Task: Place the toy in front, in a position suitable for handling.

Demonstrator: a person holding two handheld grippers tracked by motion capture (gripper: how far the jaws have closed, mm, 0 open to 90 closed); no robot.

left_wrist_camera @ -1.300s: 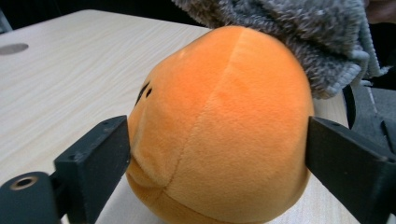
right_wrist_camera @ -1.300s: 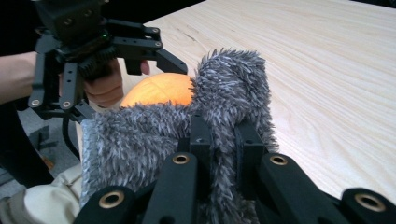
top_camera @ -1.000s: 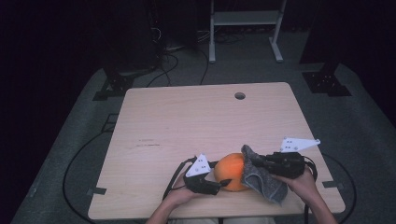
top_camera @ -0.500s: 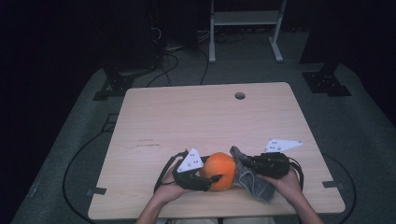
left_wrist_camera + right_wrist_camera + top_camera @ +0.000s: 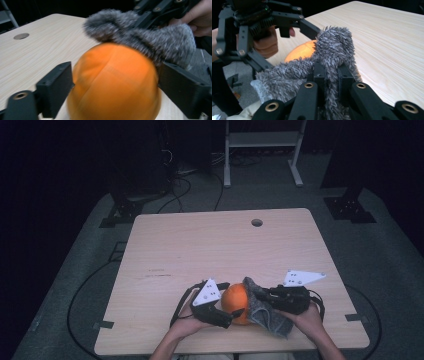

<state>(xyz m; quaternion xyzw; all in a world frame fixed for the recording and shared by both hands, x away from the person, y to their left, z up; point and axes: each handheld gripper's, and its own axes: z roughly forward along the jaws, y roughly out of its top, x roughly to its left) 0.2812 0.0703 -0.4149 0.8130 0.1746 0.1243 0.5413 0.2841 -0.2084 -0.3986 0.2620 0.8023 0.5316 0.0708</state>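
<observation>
The fuzzy grey cloth is gripped by the closed right tool and laid against the round orange ball. The jaws of the left tool have just been opened around the ball on the light wooden tabletop.

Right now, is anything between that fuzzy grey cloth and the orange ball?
Nothing visible. The cloth, pinched in the right gripper, lies directly on the ball, which sits between the left gripper's jaws, which have just been opening.

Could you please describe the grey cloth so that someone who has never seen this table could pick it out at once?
Start at the light wooden table and go to its near edge, where the person's two hands meet. There, the right gripper is shut on a fuzzy grey cloth draped against the right side of an orange ball. It is the only soft, shaggy thing there; the ball is smooth and bright.
</observation>
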